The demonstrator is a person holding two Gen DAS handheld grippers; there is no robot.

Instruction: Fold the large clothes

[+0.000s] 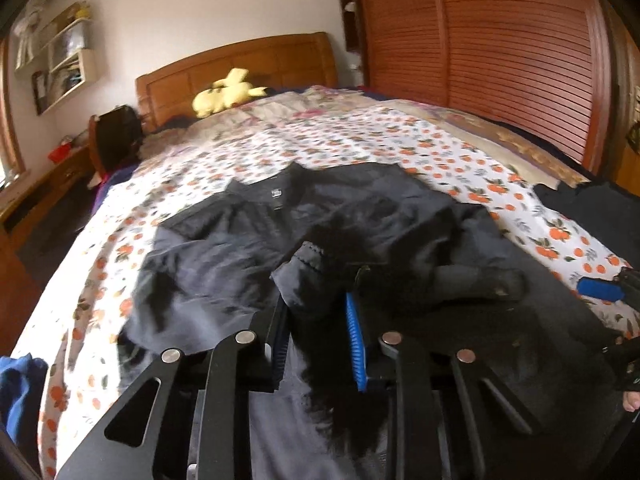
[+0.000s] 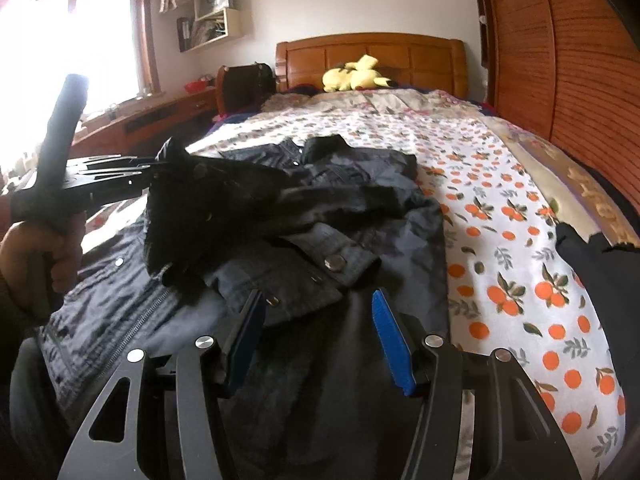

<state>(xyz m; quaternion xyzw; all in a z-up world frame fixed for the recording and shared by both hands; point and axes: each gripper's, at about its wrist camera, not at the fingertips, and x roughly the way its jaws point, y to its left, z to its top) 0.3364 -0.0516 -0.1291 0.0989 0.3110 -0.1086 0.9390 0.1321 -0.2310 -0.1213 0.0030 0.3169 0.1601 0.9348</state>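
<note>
Left gripper (image 1: 318, 332): blue-padded jaws clamped on a raised fold of the dark denim jacket (image 1: 280, 232), cloth bunched between the pads. In the right wrist view it holds black cloth lifted above the jacket. Right gripper (image 2: 320, 332): jaws apart, hovering over the jacket's near hem, nothing pinched. Jacket lies spread on the white orange-print bedsheet (image 2: 500, 240). Yellow plush toy (image 2: 356, 74) sits by the wooden headboard (image 2: 372, 50).

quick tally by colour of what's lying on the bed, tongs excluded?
Dark grey: 1, the jacket
Black: 1, the garment at the right edge
Yellow: 1, the plush toy
Blue: 1, the cloth at the near left corner
Total: 4
</note>
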